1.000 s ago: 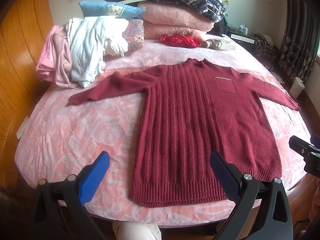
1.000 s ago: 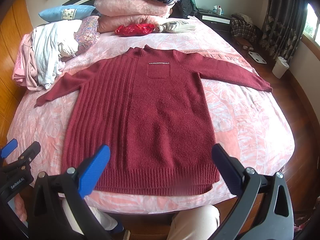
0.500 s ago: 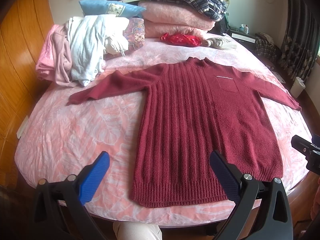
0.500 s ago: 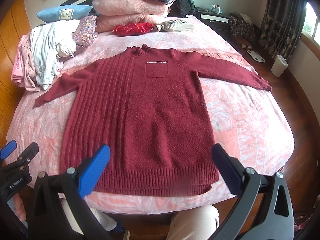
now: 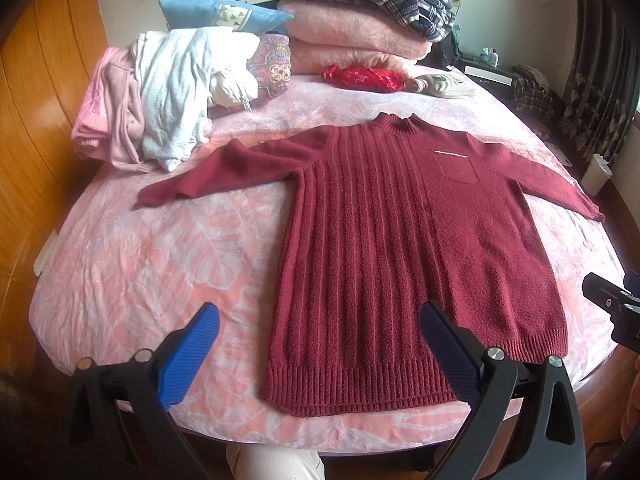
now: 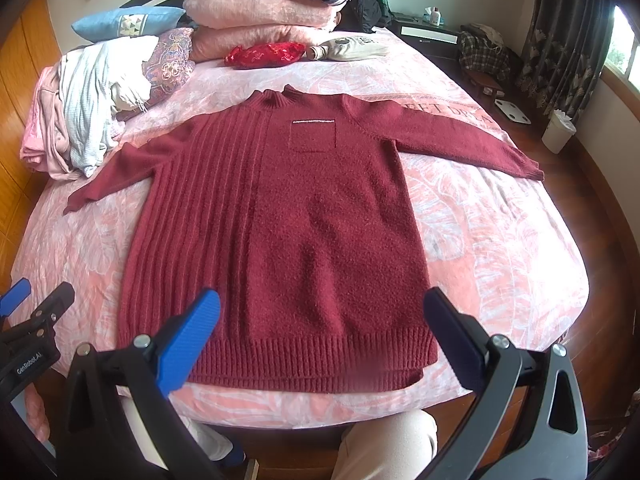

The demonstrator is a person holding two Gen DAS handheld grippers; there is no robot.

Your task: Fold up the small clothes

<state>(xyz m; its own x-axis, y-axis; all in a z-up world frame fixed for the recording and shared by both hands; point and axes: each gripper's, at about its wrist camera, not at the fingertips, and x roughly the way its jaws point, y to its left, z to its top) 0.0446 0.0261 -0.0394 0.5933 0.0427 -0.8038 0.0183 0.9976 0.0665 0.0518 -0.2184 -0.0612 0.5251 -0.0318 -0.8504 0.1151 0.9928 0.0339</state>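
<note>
Pink leaf-print bedding (image 5: 132,256) covers the bed where a dark red knit sweater (image 5: 404,248) lies flat, front up, both sleeves spread wide, hem toward me at the near edge. My left gripper (image 5: 316,340) hovers above the hem's left corner, jaws spread wide and empty. My right gripper (image 6: 320,324) hangs over the hem likewise, wide apart, gripping nothing. Heaped clothes (image 5: 160,96) and stacked pink blankets (image 5: 352,40) sit near the headboard.
</note>
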